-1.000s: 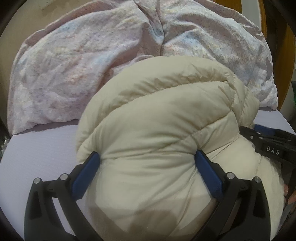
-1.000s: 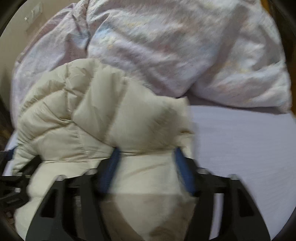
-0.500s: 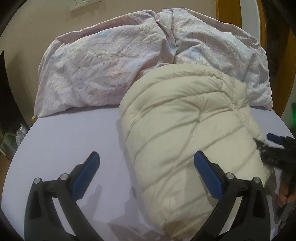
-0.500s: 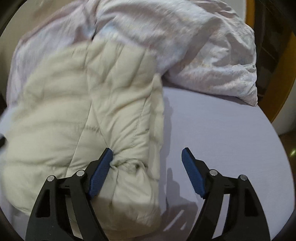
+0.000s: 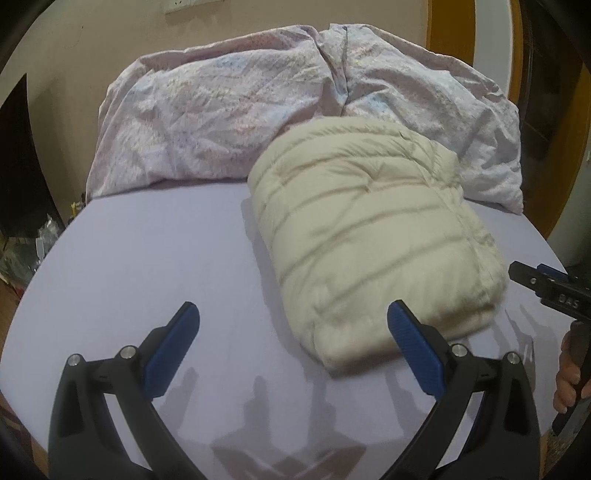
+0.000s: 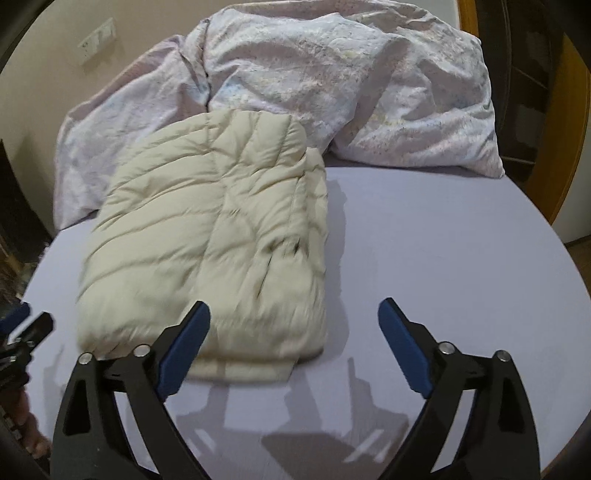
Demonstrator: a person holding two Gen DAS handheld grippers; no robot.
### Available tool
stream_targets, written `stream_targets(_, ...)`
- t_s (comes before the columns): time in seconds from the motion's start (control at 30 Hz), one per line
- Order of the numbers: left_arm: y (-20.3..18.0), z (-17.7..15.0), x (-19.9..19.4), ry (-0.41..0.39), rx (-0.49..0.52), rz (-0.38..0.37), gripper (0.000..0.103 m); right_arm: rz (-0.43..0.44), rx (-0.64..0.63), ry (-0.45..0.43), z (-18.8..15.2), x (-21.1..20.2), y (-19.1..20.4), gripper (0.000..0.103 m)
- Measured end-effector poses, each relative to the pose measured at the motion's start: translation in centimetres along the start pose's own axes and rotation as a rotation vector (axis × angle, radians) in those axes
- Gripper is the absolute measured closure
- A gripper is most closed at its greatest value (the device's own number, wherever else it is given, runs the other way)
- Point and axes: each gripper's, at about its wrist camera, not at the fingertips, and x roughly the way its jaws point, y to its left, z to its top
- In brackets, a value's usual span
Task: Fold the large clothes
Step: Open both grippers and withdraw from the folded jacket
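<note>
A cream quilted puffer jacket [image 5: 373,236] lies folded in a thick bundle on the lilac bed sheet [image 5: 155,258]; it also shows in the right wrist view [image 6: 214,236]. My left gripper [image 5: 291,325] is open and empty, hovering over the sheet at the bundle's near left corner. My right gripper [image 6: 293,321] is open and empty, just in front of the bundle's near right corner. Neither touches the jacket. The right gripper's tip shows at the right edge of the left wrist view [image 5: 546,291].
A crumpled pale floral duvet [image 5: 236,114] is heaped along the far side of the bed, also in the right wrist view [image 6: 351,85], touching the jacket's far end. Beige wall behind, wooden door frame [image 5: 450,29] at right. Bed edges curve away left and right.
Both grippers let go of the jacket and pulled back toward the near edge. The jacket dropped from a raised bundle to lying folded flat on the sheet.
</note>
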Motion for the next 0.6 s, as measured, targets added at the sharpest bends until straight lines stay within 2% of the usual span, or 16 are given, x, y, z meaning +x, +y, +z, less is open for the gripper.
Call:
stream_targets(0.27, -0.6, -3.8, -2.7, 0.056, -0.014, -0.019, 0.002, 0.076, -0.011, 0.049, -4.0, -3.7, 1.0, 0.003)
stream_targets(0.6, -1.2, -6.2, -5.5, 0.106, -0.027, -0.028, 0.002, 0.089, -0.009, 0.099, -7.2, -6.8, 1.8, 0.003)
